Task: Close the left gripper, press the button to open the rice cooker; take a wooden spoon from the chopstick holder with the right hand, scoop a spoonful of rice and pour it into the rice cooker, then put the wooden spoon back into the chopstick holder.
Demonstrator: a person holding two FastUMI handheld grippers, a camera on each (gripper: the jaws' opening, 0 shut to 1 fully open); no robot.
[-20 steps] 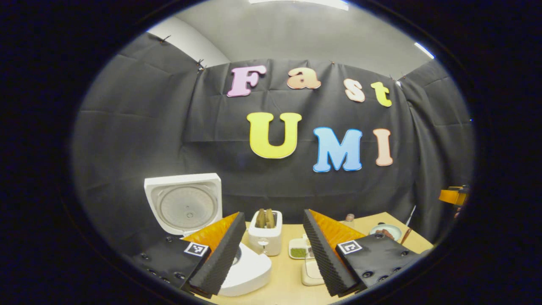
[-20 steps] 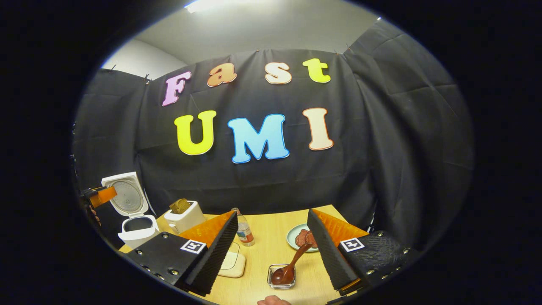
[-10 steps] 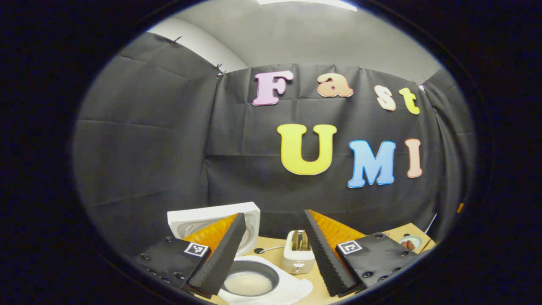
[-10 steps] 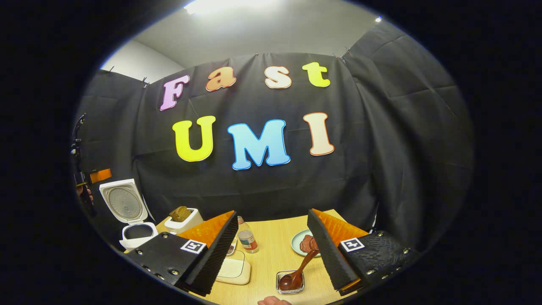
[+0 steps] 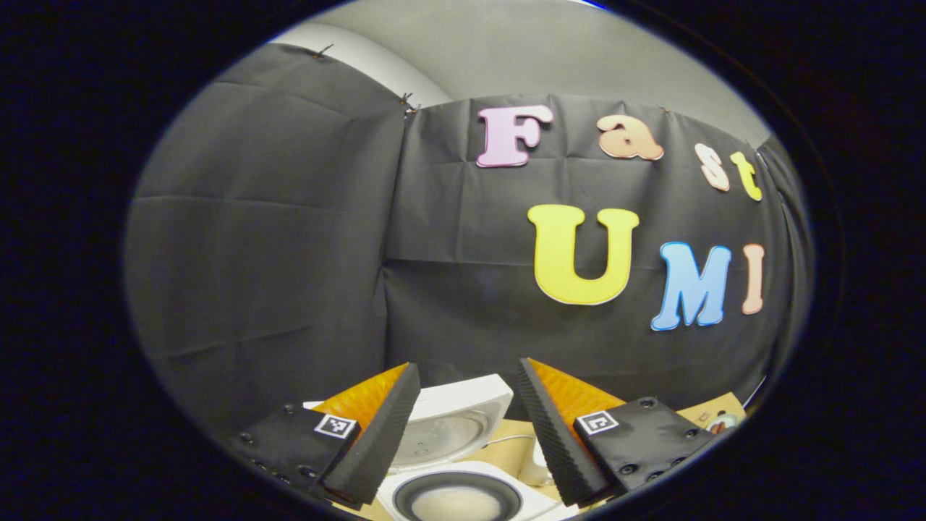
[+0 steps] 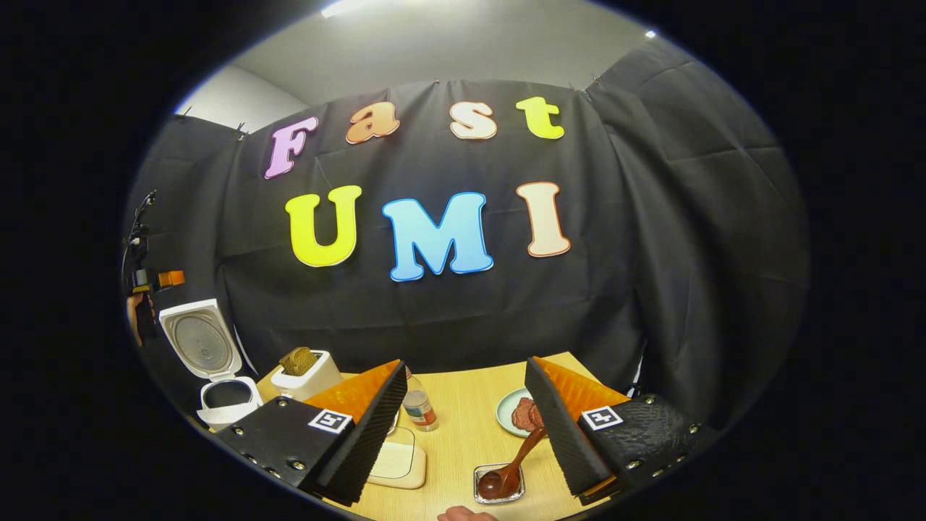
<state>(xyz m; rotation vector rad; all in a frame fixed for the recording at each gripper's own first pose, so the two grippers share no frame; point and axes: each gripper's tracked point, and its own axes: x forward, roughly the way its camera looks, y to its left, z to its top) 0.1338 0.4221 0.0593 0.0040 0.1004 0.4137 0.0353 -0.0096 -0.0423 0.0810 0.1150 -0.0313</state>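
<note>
The white rice cooker (image 5: 463, 481) stands open right beneath my left gripper (image 5: 468, 367), its lid (image 5: 452, 423) tipped back and something pale in its pot (image 5: 456, 501). That gripper is open and holds nothing. In the right gripper view the cooker (image 6: 226, 399) is at the far left, with the left gripper (image 6: 163, 278) above it in a person's hand (image 6: 134, 318). My right gripper (image 6: 464, 362) is open above the table. Below it, between the fingers, a dark wooden spoon (image 6: 510, 470) rests bowl-down in a small clear holder (image 6: 499, 483).
On the wooden table (image 6: 463, 427) stand a white toaster (image 6: 304, 373) with bread, a small bottle (image 6: 418, 409), a cream flat block (image 6: 394, 463) and a pale plate (image 6: 506, 412) with brown food. A hand (image 6: 466, 515) shows at the bottom edge.
The left gripper has swung left and over the open cooker, which now lies under its fingers; the toaster has slid out of sight. The right gripper has barely moved.
</note>
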